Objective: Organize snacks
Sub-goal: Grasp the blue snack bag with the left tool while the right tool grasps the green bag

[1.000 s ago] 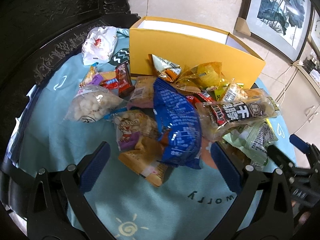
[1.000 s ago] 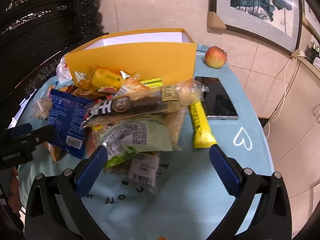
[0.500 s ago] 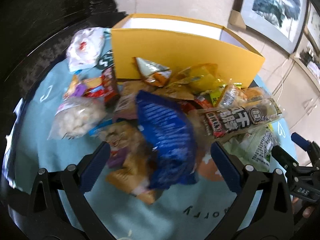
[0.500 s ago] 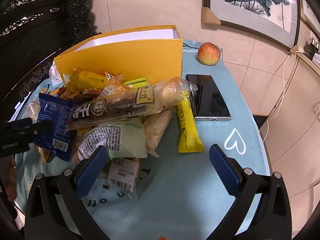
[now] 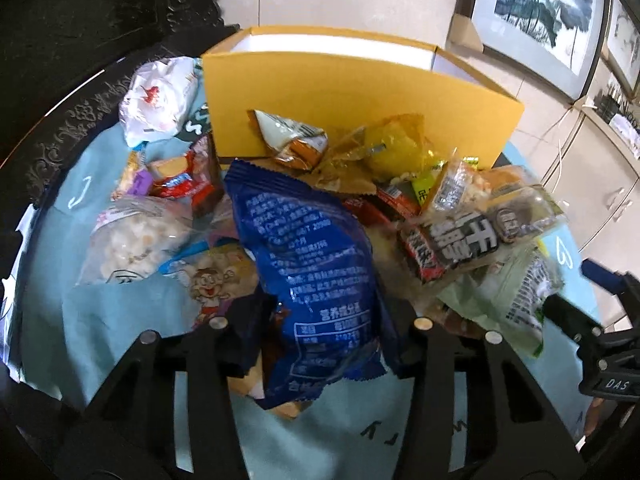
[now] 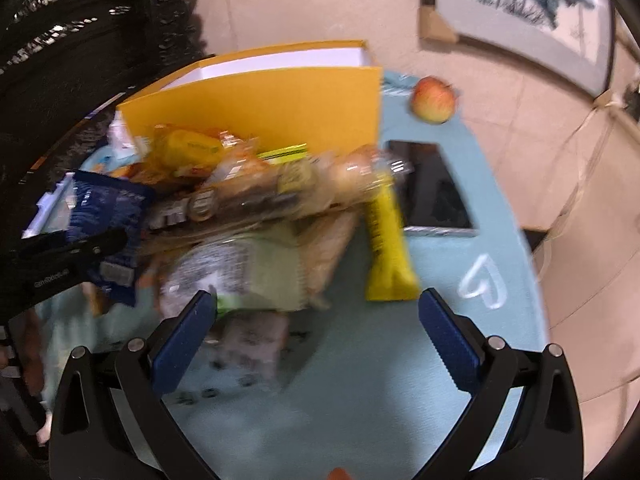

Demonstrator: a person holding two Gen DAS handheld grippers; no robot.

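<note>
A pile of snack packets lies on a blue tablecloth in front of an open yellow box. My left gripper is shut on a blue snack bag, its fingers closed on the bag's lower half. My right gripper is open and empty, just in front of a pale green packet and a yellow bar. A long clear-wrapped pastry lies across the pile, also in the right wrist view. The blue bag shows in the right wrist view too.
An apple and a black phone lie to the right of the box. A white bag and a popcorn bag lie at the left. Dark carved furniture stands behind. The right gripper shows at the left wrist view's right edge.
My left gripper moved forward and closed on the blue snack bag. My right gripper moved forward toward the green packet and stayed open.
</note>
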